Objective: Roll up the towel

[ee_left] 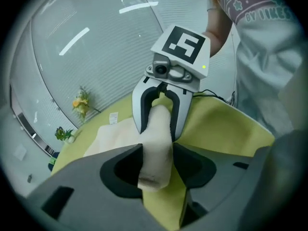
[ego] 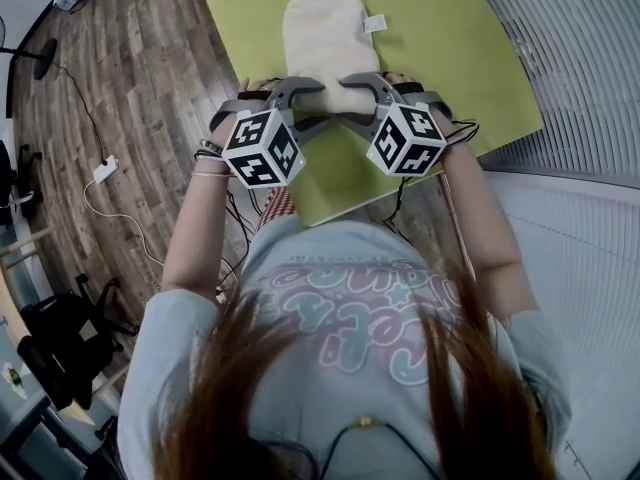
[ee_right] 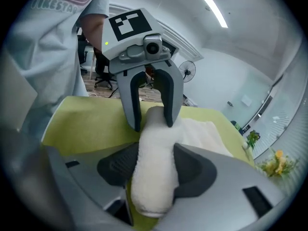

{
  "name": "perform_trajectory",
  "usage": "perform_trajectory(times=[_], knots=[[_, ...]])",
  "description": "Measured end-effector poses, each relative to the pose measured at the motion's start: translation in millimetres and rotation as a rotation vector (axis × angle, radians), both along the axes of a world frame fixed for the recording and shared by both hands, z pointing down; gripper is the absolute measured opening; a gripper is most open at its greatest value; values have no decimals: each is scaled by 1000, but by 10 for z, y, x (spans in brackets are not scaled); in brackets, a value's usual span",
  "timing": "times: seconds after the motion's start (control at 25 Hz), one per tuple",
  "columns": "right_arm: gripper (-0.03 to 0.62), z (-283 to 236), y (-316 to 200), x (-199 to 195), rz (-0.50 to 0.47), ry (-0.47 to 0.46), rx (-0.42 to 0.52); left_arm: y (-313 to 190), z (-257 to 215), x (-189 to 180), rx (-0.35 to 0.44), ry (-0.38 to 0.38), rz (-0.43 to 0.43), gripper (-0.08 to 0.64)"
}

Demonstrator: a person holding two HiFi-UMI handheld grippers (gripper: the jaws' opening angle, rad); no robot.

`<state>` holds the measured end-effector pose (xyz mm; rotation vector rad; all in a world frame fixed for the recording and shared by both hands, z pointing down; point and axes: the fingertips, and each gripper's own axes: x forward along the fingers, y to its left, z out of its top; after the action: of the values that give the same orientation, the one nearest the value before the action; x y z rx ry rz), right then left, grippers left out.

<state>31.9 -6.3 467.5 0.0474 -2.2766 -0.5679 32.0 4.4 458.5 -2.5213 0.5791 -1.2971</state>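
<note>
Rolling cream towel on green mat, both grippers on the roll.
Found approx at mat's middle: rolled part lying crosswise, w/ flat rest stretching toward mat's far edge and a white tag at far-right corner. Set facing each other along the roll: L gripper and R gripper, one per end. On L: jaws wide, roll end between, brushing both pads w/o visible squeeze. On R: jaws fairly wide too, but closed on other roll end, cloth pinched a bit narrower at pads and bulging past them. Beyond mat's left edge: wood floor. Just past mat's near corner: person's pale printed shirt.
</note>
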Motion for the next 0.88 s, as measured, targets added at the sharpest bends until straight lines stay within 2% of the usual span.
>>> perform_trajectory(times=[0.04,0.28,0.4,0.48,0.56,0.76,0.88], knots=[[231,-18,-28,8,-1,2,25,-56,-3,-6,21,0,-9,171],[272,-60,-16,178,3,6,175,-139,71,-8,117,-45,-30,158],[277,-22,-56,187,25,-5,226,-156,64,-15,139,-40,-56,160],[275,6,-102,183,48,-17,234,-151,64,-23,158,-30,-69,160],[237,45,-120,175,49,-19,230,-124,88,-32,176,-36,-69,161],[196,36,-121,167,43,-38,169,-133,93,-30,193,-72,-65,167],[169,-41,-113,181,54,-40,192,-130,35,-18,188,-74,-80,151]])
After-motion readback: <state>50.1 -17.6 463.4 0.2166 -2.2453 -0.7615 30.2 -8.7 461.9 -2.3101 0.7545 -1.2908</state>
